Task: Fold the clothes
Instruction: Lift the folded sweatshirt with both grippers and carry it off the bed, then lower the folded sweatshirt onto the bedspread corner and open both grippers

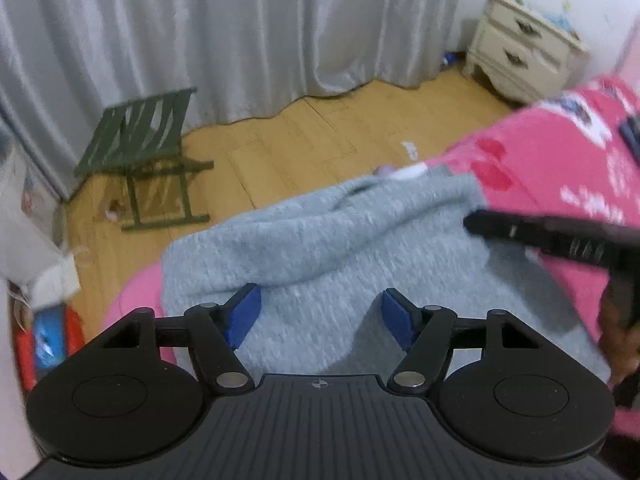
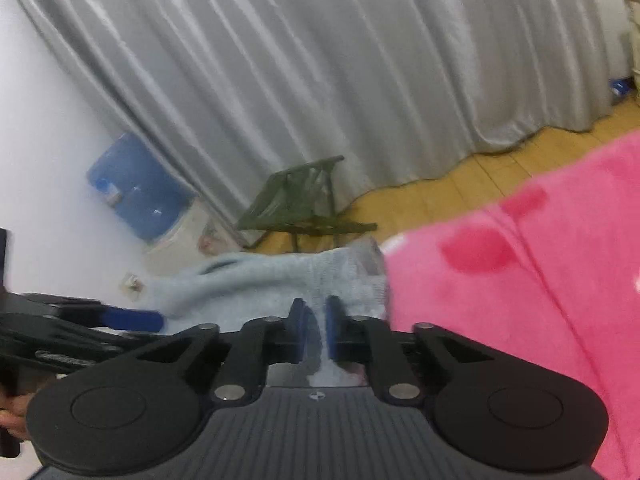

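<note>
Grey knit sweater (image 1: 320, 248) lies rumpled across the pink bedspread (image 1: 560, 168), near the bed's edge above the wooden floor (image 1: 320, 136). The right gripper (image 2: 316, 324) has its fingers pinched tight on a fold of the knit. The left gripper (image 1: 318, 316) hangs spread wide over the cloth, grasping nothing. The risk, I'd say: one-sided pulling drags the loose knit crooked, or slides it off towards the floor.
</note>
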`<state>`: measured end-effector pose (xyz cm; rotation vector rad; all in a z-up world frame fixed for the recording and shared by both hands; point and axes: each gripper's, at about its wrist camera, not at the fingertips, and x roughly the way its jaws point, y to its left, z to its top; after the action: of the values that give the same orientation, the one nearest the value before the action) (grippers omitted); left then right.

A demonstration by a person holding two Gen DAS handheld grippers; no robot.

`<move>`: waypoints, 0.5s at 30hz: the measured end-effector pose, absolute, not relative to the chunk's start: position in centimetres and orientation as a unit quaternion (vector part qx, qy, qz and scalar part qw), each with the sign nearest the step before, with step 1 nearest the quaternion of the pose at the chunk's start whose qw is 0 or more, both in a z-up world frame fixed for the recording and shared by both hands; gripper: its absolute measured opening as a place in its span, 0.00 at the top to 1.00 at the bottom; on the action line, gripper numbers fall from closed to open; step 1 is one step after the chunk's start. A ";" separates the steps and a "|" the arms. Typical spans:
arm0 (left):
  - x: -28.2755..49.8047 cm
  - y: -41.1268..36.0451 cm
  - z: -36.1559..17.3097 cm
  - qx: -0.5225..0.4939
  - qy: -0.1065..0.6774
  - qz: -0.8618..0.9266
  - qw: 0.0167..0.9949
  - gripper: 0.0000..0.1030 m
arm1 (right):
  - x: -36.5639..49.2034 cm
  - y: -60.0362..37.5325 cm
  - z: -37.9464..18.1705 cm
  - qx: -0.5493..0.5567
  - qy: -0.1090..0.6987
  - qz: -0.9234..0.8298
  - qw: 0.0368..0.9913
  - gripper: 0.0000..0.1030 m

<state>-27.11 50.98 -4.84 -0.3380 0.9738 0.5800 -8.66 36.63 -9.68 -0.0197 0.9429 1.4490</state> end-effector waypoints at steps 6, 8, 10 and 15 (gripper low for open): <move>-28.2 46.9 -0.3 -0.109 0.498 0.206 0.836 0.34 | -7.9 33.9 -6.4 -0.012 0.412 0.674 0.613 0.85; -28.7 45.1 -1.0 -0.088 0.523 0.176 0.829 0.34 | -8.6 33.6 -6.6 -0.042 0.412 0.687 0.597 0.85; -29.2 43.7 -2.9 -0.070 0.550 0.162 0.816 0.34 | -9.3 33.2 -6.8 -0.071 0.412 0.699 0.580 0.85; -30.0 42.5 -6.4 -0.054 0.572 0.180 0.799 0.33 | -11.1 32.5 -7.2 -0.145 0.408 0.726 0.535 0.89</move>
<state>-29.98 42.52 -6.36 -0.1157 1.2277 0.3855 -11.10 32.47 -7.25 -0.3447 0.9723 1.7285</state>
